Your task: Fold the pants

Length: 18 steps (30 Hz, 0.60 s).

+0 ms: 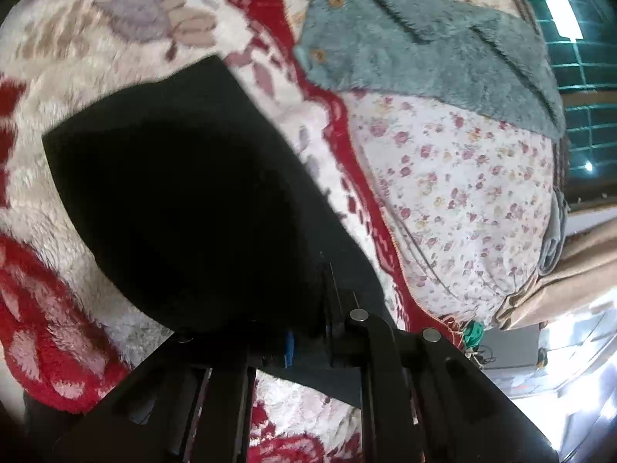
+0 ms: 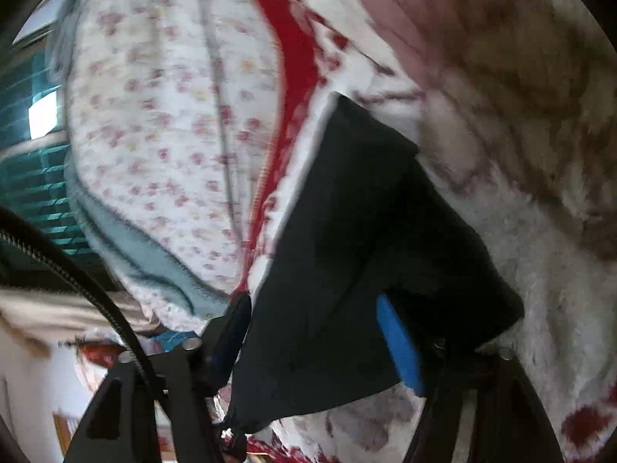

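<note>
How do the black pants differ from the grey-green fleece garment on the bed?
The pants are black and plain; the fleece garment is grey-green, fluffy and has wooden buttons. The pants lie on the red and cream blanket, close to the left gripper, which is shut on them; the fleece garment lies farther away on the flowered sheet, untouched. Both are spread on the bed.

1. Fluffy blanket (image 1: 77, 77), cream with red and brown flowers, spread over the bed.
2. Floral sheet (image 1: 462, 177), white with small pink blossoms, just beside the blanket's red border.
3. Teal fleece garment (image 1: 424, 46) with wooden buttons, lying on the sheet near its far edge.
4. Teal tiled wall (image 1: 578, 77) beyond the bed.
5. Tan curtain (image 1: 570, 270) past the sheet's edge.
</note>
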Motion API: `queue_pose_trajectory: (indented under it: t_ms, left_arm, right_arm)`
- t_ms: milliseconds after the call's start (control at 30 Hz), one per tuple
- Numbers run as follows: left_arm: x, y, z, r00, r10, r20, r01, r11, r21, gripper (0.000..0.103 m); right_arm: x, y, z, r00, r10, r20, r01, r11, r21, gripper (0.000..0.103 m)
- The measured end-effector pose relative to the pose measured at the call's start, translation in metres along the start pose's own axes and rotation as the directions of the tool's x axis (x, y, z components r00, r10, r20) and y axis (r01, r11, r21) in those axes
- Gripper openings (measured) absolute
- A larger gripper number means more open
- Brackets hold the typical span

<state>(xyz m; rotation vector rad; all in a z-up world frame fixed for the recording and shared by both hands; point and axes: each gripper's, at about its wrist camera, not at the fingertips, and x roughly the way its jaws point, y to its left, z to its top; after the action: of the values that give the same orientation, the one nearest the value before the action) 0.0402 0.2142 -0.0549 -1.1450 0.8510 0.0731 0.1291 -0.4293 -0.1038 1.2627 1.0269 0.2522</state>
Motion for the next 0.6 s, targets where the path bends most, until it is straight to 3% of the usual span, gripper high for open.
queue_pose_trajectory:
  t_ms: [67, 100, 133, 167, 200, 233, 433, 600]
  left_arm:
    - [-0.003, -0.005, 0.003, 1.0, -0.021, 0.015, 0.021, 1.0, 0.005, 0.009]
    - [-0.003, -0.008, 0.005, 0.999, -0.024, 0.022, 0.024, 1.0, 0.012, 0.009]
    - [-0.002, -0.012, 0.008, 0.999, -0.016, 0.029, 0.015, 1.0, 0.023, 0.009]
    - [0.001, -0.014, 0.01, 0.999, -0.005, 0.033, 0.004, 0.999, 0.033, 0.009]
    - [0.003, -0.016, 0.012, 0.999, 0.007, 0.033, -0.008, 0.999, 0.042, 0.009]
    - [0.006, -0.019, 0.015, 0.999, 0.02, 0.031, -0.022, 0.998, 0.052, 0.009]
    - [0.01, -0.032, 0.029, 0.999, 0.049, 0.009, -0.05, 0.994, 0.1, 0.009]
    - [0.026, -0.067, 0.081, 0.998, 0.049, 0.031, -0.053, 0.989, 0.135, 0.009]
  right_arm:
    - [0.001, 0.003, 0.008, 0.998, 0.059, -0.009, -0.059, 0.998, -0.009, 0.056]
    - [0.002, 0.007, 0.011, 0.998, 0.067, -0.021, -0.067, 0.997, -0.043, 0.042]
    - [0.005, 0.012, 0.015, 0.998, 0.043, -0.036, -0.046, 0.995, -0.083, 0.029]
    - [0.007, 0.012, 0.017, 0.999, 0.011, -0.046, -0.016, 0.995, -0.1, 0.024]
    - [0.009, 0.013, 0.017, 0.998, -0.026, -0.06, 0.019, 0.992, -0.123, 0.011]
    - [0.011, 0.015, 0.017, 0.995, -0.074, -0.065, 0.063, 0.986, -0.154, 0.006]
    - [0.001, 0.032, 0.013, 0.994, -0.106, -0.03, 0.096, 0.964, -0.248, 0.004]
    - [0.013, 0.069, 0.036, 0.998, -0.06, -0.02, 0.052, 0.96, -0.276, 0.004]
